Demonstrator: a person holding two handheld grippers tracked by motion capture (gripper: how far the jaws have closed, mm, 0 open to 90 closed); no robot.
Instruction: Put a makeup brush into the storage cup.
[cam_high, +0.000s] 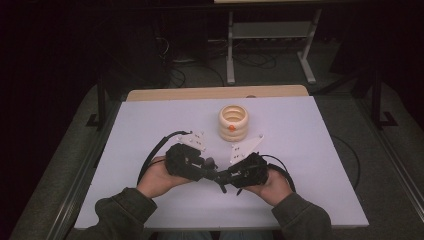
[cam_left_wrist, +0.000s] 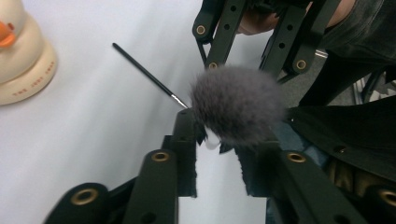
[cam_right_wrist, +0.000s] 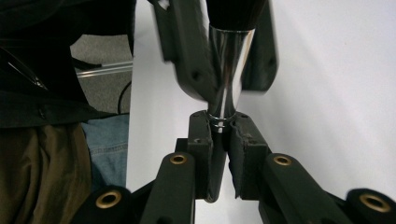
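Holding: a makeup brush is gripped between the two grippers, low over the white table, near the person's edge.
Right gripper: the right gripper has its jaws nearly together, pads pinching the brush just below the shiny metal collar; in the high view it sits in the right hand.
Left gripper: the left gripper has its jaws partly apart, standing on either side of the brush right under the grey bristles; whether the pads press on it cannot be told. In the high view it sits in the left hand.
Brush position: the fluffy grey head points toward the left gripper's camera, the handle toward the right gripper.
Thin brush: a slim black brush lies flat on the table beyond the left gripper.
Holder: a cream ringed holder with an orange spot stands farther back, well apart from both grippers.
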